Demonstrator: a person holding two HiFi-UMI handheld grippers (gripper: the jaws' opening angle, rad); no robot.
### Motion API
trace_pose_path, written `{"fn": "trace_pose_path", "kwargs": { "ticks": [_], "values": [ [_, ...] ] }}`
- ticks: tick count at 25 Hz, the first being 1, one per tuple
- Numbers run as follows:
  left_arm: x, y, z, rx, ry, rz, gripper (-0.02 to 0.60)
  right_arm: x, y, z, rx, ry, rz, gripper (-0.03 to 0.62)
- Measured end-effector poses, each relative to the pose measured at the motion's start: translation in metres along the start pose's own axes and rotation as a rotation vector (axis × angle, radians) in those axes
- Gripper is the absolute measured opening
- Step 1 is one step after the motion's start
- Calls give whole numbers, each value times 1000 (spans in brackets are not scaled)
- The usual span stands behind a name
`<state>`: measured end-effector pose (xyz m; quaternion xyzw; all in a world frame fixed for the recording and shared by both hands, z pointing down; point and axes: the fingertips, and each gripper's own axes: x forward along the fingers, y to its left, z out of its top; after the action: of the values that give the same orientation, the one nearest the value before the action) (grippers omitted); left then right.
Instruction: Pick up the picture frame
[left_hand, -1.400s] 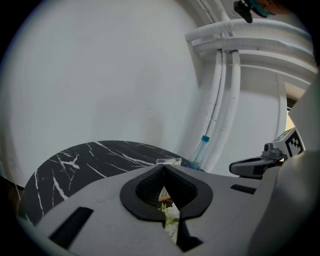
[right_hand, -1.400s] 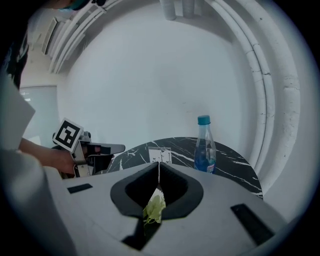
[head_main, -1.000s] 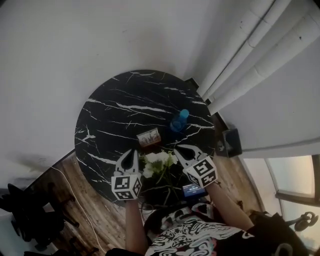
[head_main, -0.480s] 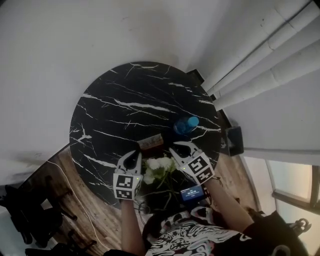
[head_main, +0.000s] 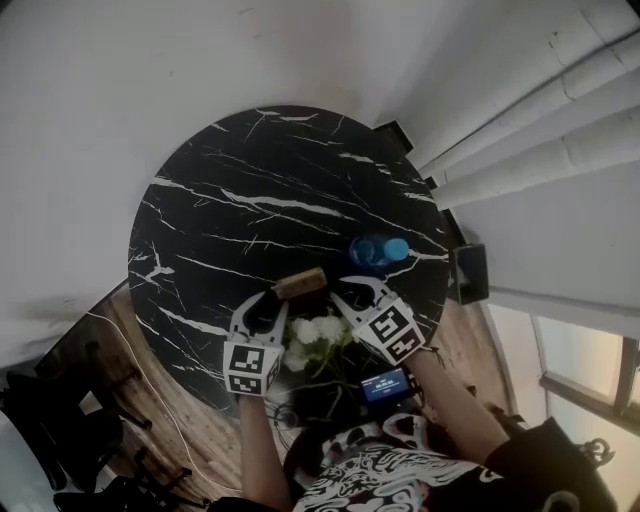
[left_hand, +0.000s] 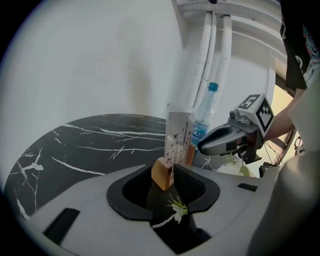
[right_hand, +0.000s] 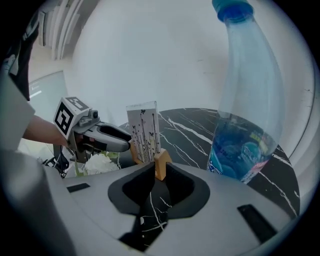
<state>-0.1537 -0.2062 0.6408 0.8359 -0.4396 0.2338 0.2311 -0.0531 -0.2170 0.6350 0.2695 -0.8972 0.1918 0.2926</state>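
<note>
The picture frame (head_main: 300, 284), a clear printed panel (left_hand: 179, 132) in a wooden base, stands on the round black marble table (head_main: 230, 200) near its front edge. My left gripper (head_main: 262, 298) is at the frame's left end. Its jaws are opening, and the base's wooden end (left_hand: 161, 174) sits between the tips (left_hand: 161, 172) without being pressed. My right gripper (head_main: 350, 292) is shut, its tips (right_hand: 156, 170) right at the base's other end (right_hand: 160, 162); I cannot tell if they touch. Each gripper shows in the other's view, the left gripper (right_hand: 112, 137) and the right gripper (left_hand: 220, 140).
A clear water bottle with a blue cap (head_main: 378, 250) stands just right of the frame, close to my right gripper (right_hand: 240, 135). White flowers (head_main: 315, 332) lie between my hands at the table's near edge. A lit phone (head_main: 386, 383) is below them. Wood floor surrounds the table.
Both grippers have come down and forward to the two ends of the frame. The left gripper's jaws, shut before, now stand apart around the base.
</note>
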Motion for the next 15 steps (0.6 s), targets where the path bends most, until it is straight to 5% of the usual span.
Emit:
{"fn": "trace_pose_path", "kwargs": {
  "ticks": [5,15],
  "values": [
    [8,1,4,-11,-12,-31,154,14,1,-4,4,24,33,119],
    [22,-4,2,-27,1,-37,169,33,0,2,-18,19,15,124]
  ]
}}
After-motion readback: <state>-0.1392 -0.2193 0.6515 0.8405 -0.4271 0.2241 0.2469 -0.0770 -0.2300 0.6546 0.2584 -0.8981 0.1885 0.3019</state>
